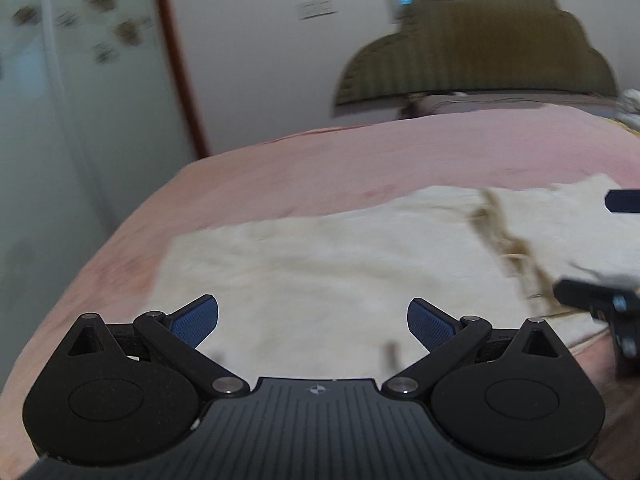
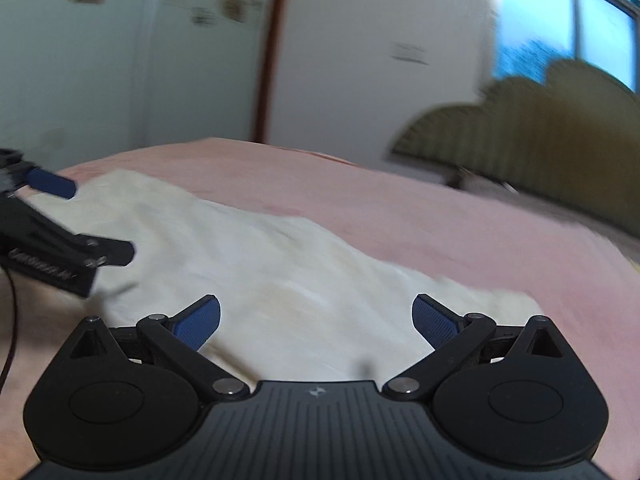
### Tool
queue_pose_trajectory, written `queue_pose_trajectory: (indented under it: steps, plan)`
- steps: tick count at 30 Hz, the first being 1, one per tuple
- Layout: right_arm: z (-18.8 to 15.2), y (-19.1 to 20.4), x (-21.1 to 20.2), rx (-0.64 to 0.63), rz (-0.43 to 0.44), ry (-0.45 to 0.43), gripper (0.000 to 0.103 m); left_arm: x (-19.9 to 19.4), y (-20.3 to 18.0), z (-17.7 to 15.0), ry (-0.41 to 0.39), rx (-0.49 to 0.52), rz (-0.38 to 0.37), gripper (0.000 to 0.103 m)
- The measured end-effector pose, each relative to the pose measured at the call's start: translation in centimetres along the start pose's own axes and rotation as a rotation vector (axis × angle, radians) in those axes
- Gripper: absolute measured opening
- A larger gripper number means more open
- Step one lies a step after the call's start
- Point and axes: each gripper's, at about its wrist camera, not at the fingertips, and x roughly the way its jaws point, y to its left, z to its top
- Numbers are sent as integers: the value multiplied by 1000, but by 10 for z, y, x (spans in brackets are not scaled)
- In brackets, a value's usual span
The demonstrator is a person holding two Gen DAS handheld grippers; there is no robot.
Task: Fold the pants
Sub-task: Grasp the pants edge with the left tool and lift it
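Cream pants (image 1: pixel 320 264) lie spread on pink bedspread (image 1: pixel 360 152).

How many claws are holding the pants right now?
0. The left claw and the right claw both hang open over the cream pants on the bed, gripping nothing.

Bed (image 1: pixel 360 152), pink cover; olive scalloped headboard (image 1: pixel 480 48) far right. White wall (image 2: pixel 352 60) with switch plate (image 1: pixel 316 9). Daylit window (image 2: pixel 560 32) (blurred). Pale wardrobe (image 1: pixel 60 120) left.
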Motion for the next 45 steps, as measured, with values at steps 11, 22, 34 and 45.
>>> queue_pose_trajectory:
  steps: [11,22,34,45]
  plan:
    - [-3,132,29,-497,89,22,102,17,149,-22,288,-629,-264,100]
    - [15,173,71,-608,-59,-60,102,57,177,-42,358,-1041,-534,102]
    - [48,143,71,-411,81,-5,103,99,176,-23,264,-1182,-487,96]
    - [79,78,97,-199,65,83,103,100,173,-28,270,-1063,-381,14]
